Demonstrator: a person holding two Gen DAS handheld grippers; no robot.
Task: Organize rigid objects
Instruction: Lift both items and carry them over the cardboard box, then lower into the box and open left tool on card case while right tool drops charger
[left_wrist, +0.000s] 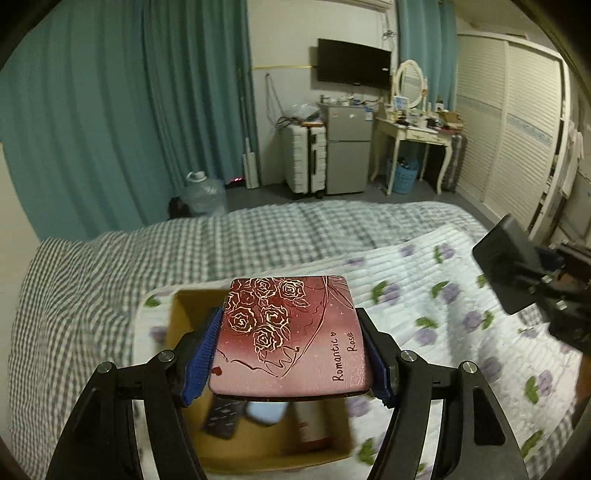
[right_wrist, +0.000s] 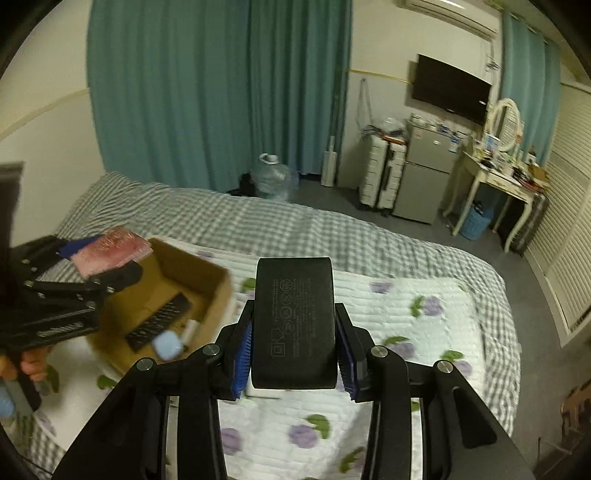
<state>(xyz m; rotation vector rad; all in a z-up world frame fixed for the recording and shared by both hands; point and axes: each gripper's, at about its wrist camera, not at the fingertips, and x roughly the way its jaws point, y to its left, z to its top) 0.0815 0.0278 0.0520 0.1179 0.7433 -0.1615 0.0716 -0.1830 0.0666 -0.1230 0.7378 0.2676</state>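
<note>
My left gripper (left_wrist: 291, 350) is shut on a flat pink case (left_wrist: 290, 336) printed with roses and the words "Romantic Rose", held in the air above an open cardboard box (left_wrist: 177, 325). The box (right_wrist: 210, 280) stands on the bed and holds a black remote (right_wrist: 159, 326), a pale blue item (right_wrist: 166, 343) and a white bottle (right_wrist: 190, 332). My right gripper (right_wrist: 295, 347) is shut on a black power adapter (right_wrist: 293, 321), raised over the floral quilt to the right of the box. The left gripper (right_wrist: 107, 271) with the pink case (right_wrist: 110, 251) shows at the left of the right wrist view.
A white quilt with purple flowers (right_wrist: 369, 369) lies on a grey checked bedspread (left_wrist: 184, 240). Beyond the bed stand a water jug (left_wrist: 203, 192), a white suitcase (left_wrist: 306, 158), a small fridge (left_wrist: 347, 151), a dressing table (left_wrist: 413, 136) and louvred wardrobe doors (left_wrist: 517, 122). Teal curtains hang behind.
</note>
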